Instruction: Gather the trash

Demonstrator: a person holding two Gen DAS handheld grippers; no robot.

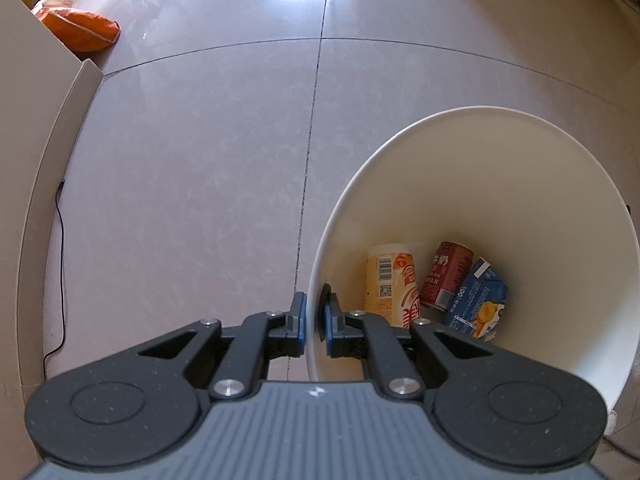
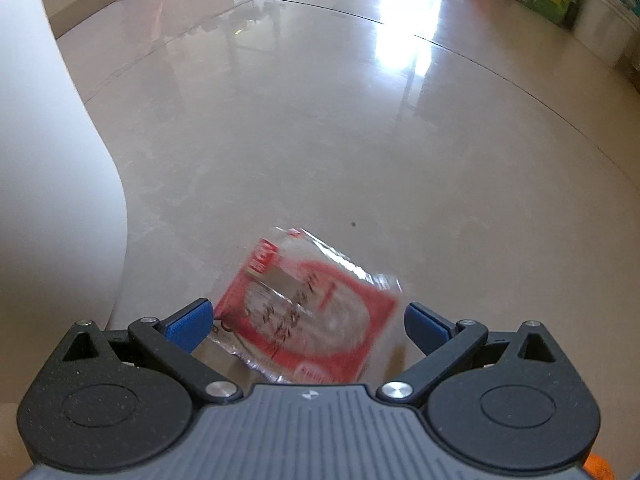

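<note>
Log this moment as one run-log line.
left gripper: shut on bin rim | right gripper: open over wrapper | floor

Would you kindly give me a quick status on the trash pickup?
Left tongs shut on white bin rim. Right tongs open over red wrapper on floor. Nothing in the way.

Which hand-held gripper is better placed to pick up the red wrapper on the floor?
The right hand-held gripper. Its jaws are open with the red wrapper lying on the floor between them. The left hand-held gripper is shut on the white bin's rim.
</note>
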